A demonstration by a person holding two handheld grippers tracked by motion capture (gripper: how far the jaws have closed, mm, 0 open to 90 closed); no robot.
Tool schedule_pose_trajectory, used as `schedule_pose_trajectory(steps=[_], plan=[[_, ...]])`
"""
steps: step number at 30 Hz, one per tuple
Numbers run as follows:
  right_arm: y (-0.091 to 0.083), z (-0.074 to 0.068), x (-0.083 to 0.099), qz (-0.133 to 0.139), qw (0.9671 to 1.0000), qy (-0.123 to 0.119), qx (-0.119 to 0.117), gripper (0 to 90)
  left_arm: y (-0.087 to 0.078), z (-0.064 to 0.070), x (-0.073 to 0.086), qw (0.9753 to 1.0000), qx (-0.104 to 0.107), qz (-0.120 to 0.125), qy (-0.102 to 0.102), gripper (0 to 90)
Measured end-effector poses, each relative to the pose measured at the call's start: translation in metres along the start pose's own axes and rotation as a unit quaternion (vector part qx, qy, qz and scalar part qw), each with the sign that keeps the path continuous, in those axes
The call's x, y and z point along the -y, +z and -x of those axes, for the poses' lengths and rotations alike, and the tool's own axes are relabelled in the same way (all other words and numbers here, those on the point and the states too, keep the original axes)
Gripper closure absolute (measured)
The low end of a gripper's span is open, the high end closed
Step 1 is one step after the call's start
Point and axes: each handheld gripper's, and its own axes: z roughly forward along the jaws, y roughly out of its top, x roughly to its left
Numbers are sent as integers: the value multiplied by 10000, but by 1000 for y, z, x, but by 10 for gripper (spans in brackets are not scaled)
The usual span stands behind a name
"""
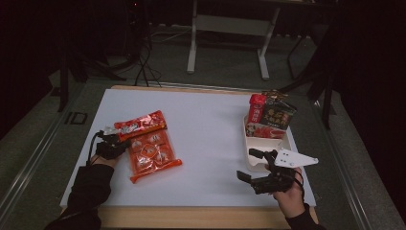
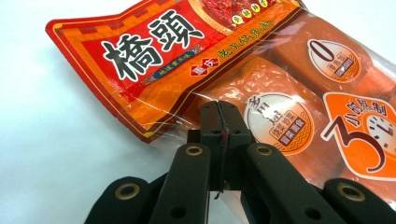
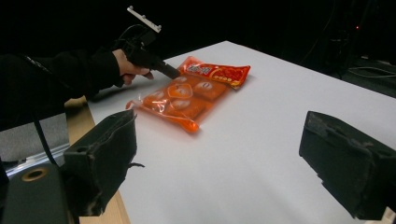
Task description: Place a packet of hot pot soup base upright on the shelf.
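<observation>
An orange and red snack bag (image 1: 148,146) with several wrapped pieces inside lies flat on the left of the white table top (image 1: 206,139). My left gripper (image 1: 114,142) is at the bag's left edge, and its jaws are shut on the clear plastic rim of the bag (image 2: 280,93). In the left gripper view the left gripper (image 2: 219,123) has both jaws pressed together. My right gripper (image 1: 248,165) hovers open near the front right with nothing between its jaws. The right gripper view shows the open right gripper (image 3: 224,163), with the bag (image 3: 187,95) and the left gripper (image 3: 169,72) beyond.
A white tray (image 1: 268,143) sits at the right, just beyond my right gripper, holding a red packet (image 1: 256,108) and a dark packet (image 1: 278,115) upright at its far end. A wooden edge (image 1: 191,216) runs along the table's front. Table legs stand on the floor behind.
</observation>
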Motion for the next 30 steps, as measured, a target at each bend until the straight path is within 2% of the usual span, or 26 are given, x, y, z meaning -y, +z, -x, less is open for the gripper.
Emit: schedule_pose_trajectory(steps=[3,6,9,12,14,20,23,30], plan=[[-1,1,0,7,10000,16,1,109,2,0,-1,9999,89,42,122,900],[-2,0,0,15,10000,-1,3,109,-4,-5,-1,9996,223,179,-53,900],[-3,1,0,29,10000,24,4,110,-10,-3,2,9997,244,82,1,900],[-2,1,0,22,10000,34,-3,110,-8,0,7,9996,264,-48,72,900],[-2,0,0,16,10000,14,-18,110,-6,0,10,9995,321,-2,13,900],[1,0,2,-39,10000,8,-32,110,-2,2,3,9987,490,-120,26,900],[2,-1,2,-66,10000,4,-62,110,4,11,-1,9979,622,-104,121,900],[-2,-1,1,-2,10000,0,-52,110,23,52,-16,9951,844,-145,494,900]])
